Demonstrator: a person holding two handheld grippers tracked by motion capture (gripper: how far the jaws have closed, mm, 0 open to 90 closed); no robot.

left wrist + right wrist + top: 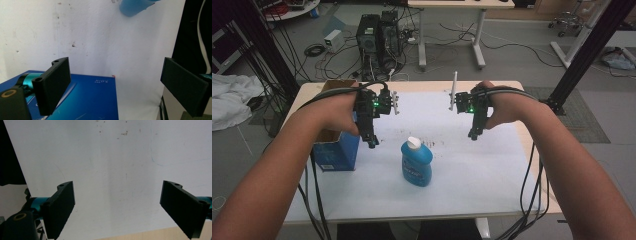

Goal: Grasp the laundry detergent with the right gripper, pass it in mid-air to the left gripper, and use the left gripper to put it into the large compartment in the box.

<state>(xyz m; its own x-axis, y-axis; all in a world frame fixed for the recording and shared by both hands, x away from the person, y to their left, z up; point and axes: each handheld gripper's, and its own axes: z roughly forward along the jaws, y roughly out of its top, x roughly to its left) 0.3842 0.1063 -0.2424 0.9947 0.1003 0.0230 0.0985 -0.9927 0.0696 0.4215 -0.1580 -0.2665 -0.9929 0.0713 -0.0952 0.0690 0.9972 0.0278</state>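
Note:
A blue bottle [417, 164] with a white cap stands near the middle of the white sheet [462, 170] on the table. My left gripper [372, 142] hangs up and to the left of it, pointing down beside a blue box [334, 149]. In the left gripper view the jaws [116, 72] stand wide open with nothing between them, above the blue box [85, 100], and the bottle [132, 7] shows at the top edge. My right gripper [473, 134] hovers up and to the right of the bottle. Its jaws [117, 195] are open over the bare white sheet [112, 157].
The blue box has an open cardboard top [337, 86] at the table's left side. Black cables [532, 200] trail off the front edge from both grippers. The wooden table rim [422, 86] runs around the sheet. Computer towers [377, 35] stand on the floor beyond.

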